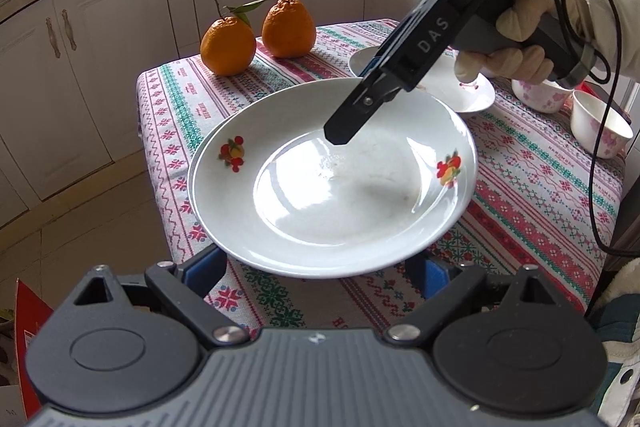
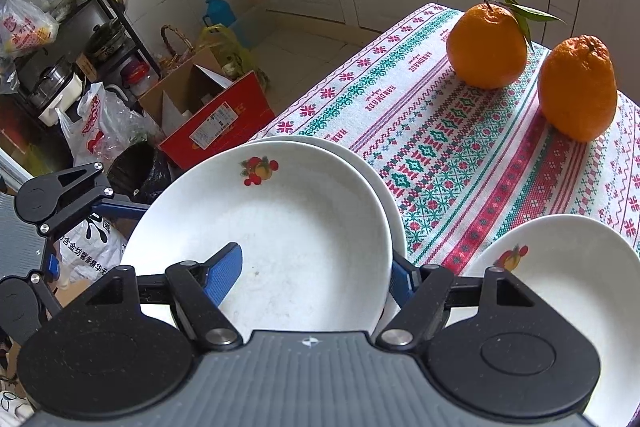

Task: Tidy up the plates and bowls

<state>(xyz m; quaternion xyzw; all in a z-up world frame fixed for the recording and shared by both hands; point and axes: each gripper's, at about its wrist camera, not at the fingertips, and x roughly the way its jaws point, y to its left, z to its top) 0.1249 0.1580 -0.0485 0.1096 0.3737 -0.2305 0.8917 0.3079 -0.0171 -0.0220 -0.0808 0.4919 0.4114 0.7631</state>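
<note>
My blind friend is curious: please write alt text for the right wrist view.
The open right claw straddles the rim of a white fruit-patterned plate stacked on a second plate. Two oranges and a third plate sit on the tablecloth.

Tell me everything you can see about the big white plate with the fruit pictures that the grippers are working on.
The plate is white, glossy, ceramic-looking and shallow, with a broad rim bearing small red and yellow fruit decals on opposite sides. It is empty, with faint smudges in its well. It lies on another white plate at the tablecloth's edge. The right gripper has one blue-padded finger inside and one outside its rim; the left gripper's fingers sit under its near edge.
</note>
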